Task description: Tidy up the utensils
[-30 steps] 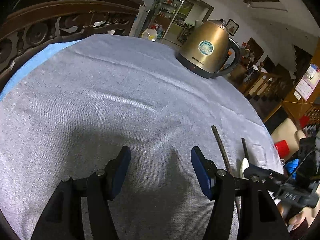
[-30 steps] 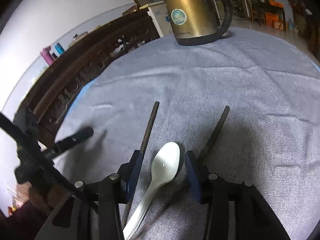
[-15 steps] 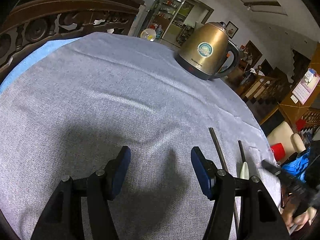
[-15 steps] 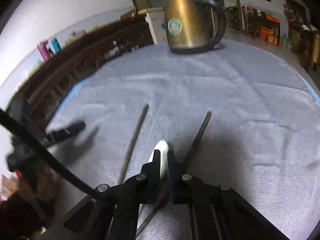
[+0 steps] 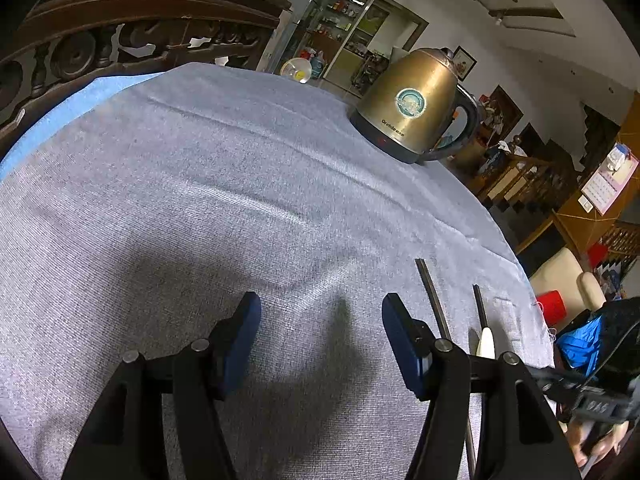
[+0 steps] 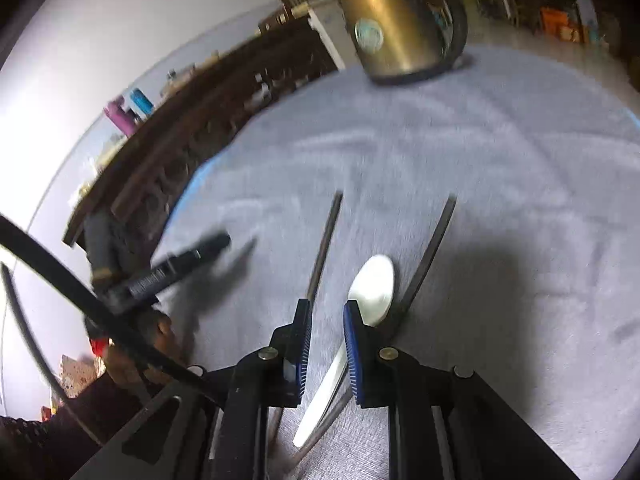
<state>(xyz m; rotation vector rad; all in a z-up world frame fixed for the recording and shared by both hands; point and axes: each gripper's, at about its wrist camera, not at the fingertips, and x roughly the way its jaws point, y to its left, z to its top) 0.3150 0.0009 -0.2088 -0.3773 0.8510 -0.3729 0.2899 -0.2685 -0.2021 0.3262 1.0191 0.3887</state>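
Blur smears most of the right wrist view, so the kettle point(image 6: 400, 24) at the top and the carved dark wooden furniture point(image 6: 208, 120) at the left edge are soft, yet the task's things stay readable: a white spoon point(image 6: 370, 292) lies on the grey cloth of the counter point(image 6: 500, 160) between 2 dark chopsticks, the left chopstick point(image 6: 325, 240) and the right chopstick point(image 6: 432, 252). The spoon's handle runs down behind the right gripper point(image 6: 325, 316), partly hidden by its blue right pad, and the lower ends of both chopsticks vanish under the black frame. The jaws of that gripper are opening, a narrow gap between them, and nothing is pressed between the pads; the spoon's bowl sits just beyond the right pad. Half a second ago these jaws were shut together over the spoon, and 1 second ago they stood wide on either side of it. In the left wrist view, sharp by contrast, the left gripper point(image 5: 320, 320) holds its jaws wide apart over bare cloth with nothing between them, unchanged from before. At the lower right of that frame only the tips of the 2 chopsticks and a sliver of the spoon point(image 5: 487, 342) show, the rest cut off by the gripper's arm. The gold kettle point(image 5: 412, 104) stands at the far edge, upper right.
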